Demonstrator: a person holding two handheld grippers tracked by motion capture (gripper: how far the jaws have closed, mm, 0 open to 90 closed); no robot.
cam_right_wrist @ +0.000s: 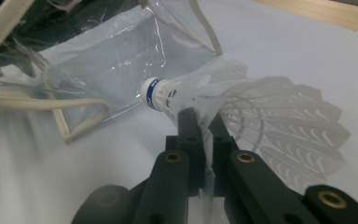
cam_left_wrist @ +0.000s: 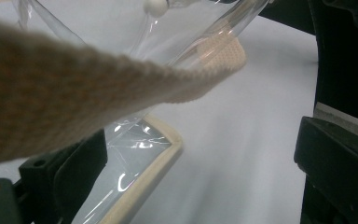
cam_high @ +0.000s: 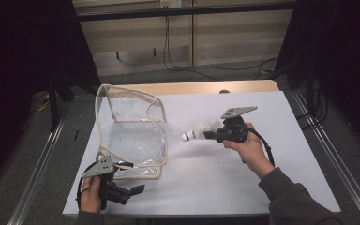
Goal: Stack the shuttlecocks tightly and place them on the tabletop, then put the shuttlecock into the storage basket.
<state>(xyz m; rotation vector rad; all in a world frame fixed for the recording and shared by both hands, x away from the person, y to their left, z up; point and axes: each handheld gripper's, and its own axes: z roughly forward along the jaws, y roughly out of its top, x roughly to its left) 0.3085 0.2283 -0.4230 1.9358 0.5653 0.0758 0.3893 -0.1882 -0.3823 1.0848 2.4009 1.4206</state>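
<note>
- High view: the clear bag (cam_high: 130,133) stands open on the white table (cam_high: 206,183), at its left half, its walls so transparent that the table shows through them; only the cream trim and reflections outline it. Nothing can be made out inside it.
- High view: the left gripper (cam_high: 122,193) sits at the bag's near corner, by the table's front edge. Its jaws point right; whether they pinch anything cannot be told from here, as the grey plate and the hand cover the contact.
- High view: the right gripper (cam_high: 212,135) is held above the table just right of the bag, with a white shuttlecock (cam_high: 198,132) at its tips, cork end toward the bag and apart from it.
- Left gripper view: a cream woven strap (cam_left_wrist: 88,88) crosses the frame very close and blurred, hiding much of the bag. The two black jaws stand well apart at the frame's sides; the strap passes over the left one, and whether it is gripped cannot be told.
- Right gripper view: the jaws are pressed together on the shuttlecock's (cam_right_wrist: 223,100) feather skirt, so one feather is hidden between them. The cork (cam_right_wrist: 153,93), banded blue, points at the bag's (cam_right_wrist: 98,65) open mouth. The bag's left part is cut off by the frame.
</note>
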